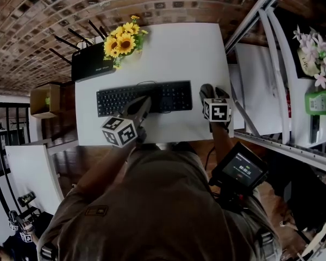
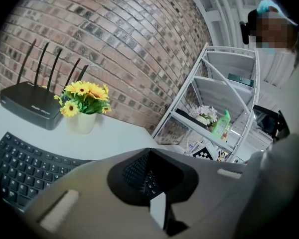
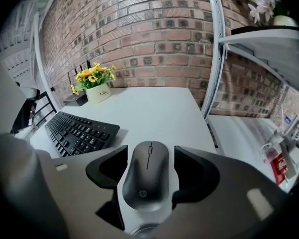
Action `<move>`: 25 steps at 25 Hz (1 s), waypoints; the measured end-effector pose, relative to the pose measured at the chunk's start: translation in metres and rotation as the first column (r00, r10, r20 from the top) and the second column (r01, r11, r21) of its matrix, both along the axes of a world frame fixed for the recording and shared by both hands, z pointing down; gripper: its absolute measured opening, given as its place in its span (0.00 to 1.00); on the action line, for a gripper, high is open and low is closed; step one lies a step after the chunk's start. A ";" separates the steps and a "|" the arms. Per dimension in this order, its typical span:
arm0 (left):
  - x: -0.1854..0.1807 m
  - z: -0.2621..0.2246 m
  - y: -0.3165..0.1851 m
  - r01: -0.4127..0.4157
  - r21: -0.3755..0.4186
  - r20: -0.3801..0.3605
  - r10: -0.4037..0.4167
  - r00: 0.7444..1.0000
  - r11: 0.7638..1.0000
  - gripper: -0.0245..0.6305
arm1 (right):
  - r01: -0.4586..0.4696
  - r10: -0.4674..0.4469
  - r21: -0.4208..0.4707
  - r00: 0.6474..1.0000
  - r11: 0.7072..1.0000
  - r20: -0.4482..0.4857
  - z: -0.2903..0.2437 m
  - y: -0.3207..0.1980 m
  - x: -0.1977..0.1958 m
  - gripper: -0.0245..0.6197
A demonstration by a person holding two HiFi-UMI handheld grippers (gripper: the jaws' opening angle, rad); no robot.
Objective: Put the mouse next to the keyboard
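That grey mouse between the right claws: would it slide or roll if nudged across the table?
Probably slide, not roll: the mouse lies flat on the smooth white table. Its rounded, satiny shell looks stiff and may be slippery for the jaws of the right gripper standing either side. Small, so probably light.

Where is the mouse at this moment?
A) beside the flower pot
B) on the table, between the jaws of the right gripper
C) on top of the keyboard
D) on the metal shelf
B: the right gripper view shows the mouse lying flat on the white table between the open jaws of the right gripper, with the keyboard at its left.
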State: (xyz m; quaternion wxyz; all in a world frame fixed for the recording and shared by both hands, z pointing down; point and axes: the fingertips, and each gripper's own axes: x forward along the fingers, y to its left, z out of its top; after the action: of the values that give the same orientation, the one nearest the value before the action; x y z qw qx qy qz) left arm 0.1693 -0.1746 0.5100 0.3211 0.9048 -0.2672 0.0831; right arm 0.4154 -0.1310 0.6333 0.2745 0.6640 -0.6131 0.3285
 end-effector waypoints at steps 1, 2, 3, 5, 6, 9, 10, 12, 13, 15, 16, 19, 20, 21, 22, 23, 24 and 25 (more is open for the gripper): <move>0.000 0.000 0.002 0.012 0.000 0.001 -0.012 1.000 1.000 0.04 | 0.009 -0.009 0.013 1.000 1.000 -0.002 -0.004 0.000 0.000 0.51; -0.001 0.001 0.005 0.026 -0.001 0.002 -0.026 1.000 1.000 0.04 | 0.019 -0.019 0.026 1.000 0.999 -0.004 -0.009 0.000 -0.001 0.50; -0.001 0.001 0.007 0.042 -0.003 0.000 -0.042 0.999 0.999 0.04 | 0.030 -0.030 0.041 1.000 0.999 -0.007 -0.013 0.000 -0.001 0.49; -0.004 0.001 0.012 0.075 -0.007 -0.004 -0.075 0.997 0.997 0.04 | 0.053 -0.052 0.072 0.999 0.996 -0.015 -0.024 -0.001 -0.003 0.47; -0.006 0.001 0.014 0.088 -0.008 -0.004 -0.088 0.996 0.996 0.04 | 0.064 -0.062 0.087 0.998 0.994 -0.018 -0.029 0.000 -0.005 0.45; -0.014 0.004 0.023 0.104 -0.008 0.008 -0.104 0.995 0.995 0.04 | 0.088 -0.085 0.135 0.996 0.987 -0.023 -0.045 0.003 -0.014 0.41; -0.018 0.005 0.026 0.105 -0.004 0.014 -0.105 0.994 0.994 0.04 | 0.089 -0.086 0.153 0.996 0.984 -0.023 -0.049 0.005 -0.018 0.40; -0.027 0.005 0.031 0.105 0.008 0.021 -0.105 0.994 0.994 0.04 | 0.080 -0.078 0.184 0.997 0.980 -0.017 -0.058 0.010 -0.028 0.35; -0.031 0.004 0.033 0.105 0.016 0.021 -0.105 0.994 0.994 0.04 | 0.076 -0.075 0.197 0.997 0.978 -0.011 -0.062 0.013 -0.033 0.34; -0.037 0.000 0.036 0.094 0.032 0.015 -0.095 0.995 0.995 0.04 | 0.077 -0.079 0.223 0.997 0.972 -0.004 -0.072 0.020 -0.044 0.31; -0.040 -0.003 0.039 0.084 0.042 0.010 -0.084 0.996 0.996 0.04 | 0.081 -0.084 0.238 0.996 0.968 0.000 -0.078 0.023 -0.050 0.29; -0.053 -0.011 0.052 0.056 0.081 -0.005 -0.056 0.998 0.995 0.04 | 0.097 -0.107 0.283 0.994 0.954 0.020 -0.096 0.037 -0.077 0.15; -0.059 -0.014 0.056 0.054 0.093 -0.012 -0.053 0.999 0.994 0.04 | 0.105 -0.118 0.296 0.993 0.949 0.025 -0.102 0.041 -0.089 0.14; -0.066 -0.017 0.060 0.057 0.103 -0.023 -0.055 0.998 0.993 0.04 | 0.115 -0.131 0.310 0.991 0.944 0.030 -0.107 0.046 -0.101 0.12; -0.073 -0.019 0.064 0.062 0.113 -0.036 -0.058 0.998 0.992 0.04 | 0.125 -0.145 0.325 0.989 0.937 0.038 -0.113 0.051 -0.113 0.10; -0.081 -0.022 0.068 0.066 0.123 -0.047 -0.061 0.997 0.990 0.04 | 0.134 -0.159 0.340 0.986 0.931 0.047 -0.118 0.057 -0.125 0.09; -0.088 -0.023 0.073 0.067 0.131 -0.053 -0.061 0.997 0.989 0.04 | 0.141 -0.172 0.354 0.984 0.925 0.056 -0.124 0.063 -0.138 0.08; -0.096 -0.024 0.079 0.066 0.137 -0.056 -0.059 0.997 0.988 0.04 | 0.146 -0.181 0.365 0.981 0.920 0.064 -0.128 0.070 -0.149 0.06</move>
State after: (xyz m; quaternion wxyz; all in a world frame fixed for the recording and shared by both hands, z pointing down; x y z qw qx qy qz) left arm 0.0732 -0.0956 0.4859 0.2667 0.9178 -0.2923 0.0308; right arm 0.2659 -0.0611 0.5053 0.1456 0.6328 -0.7283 0.2188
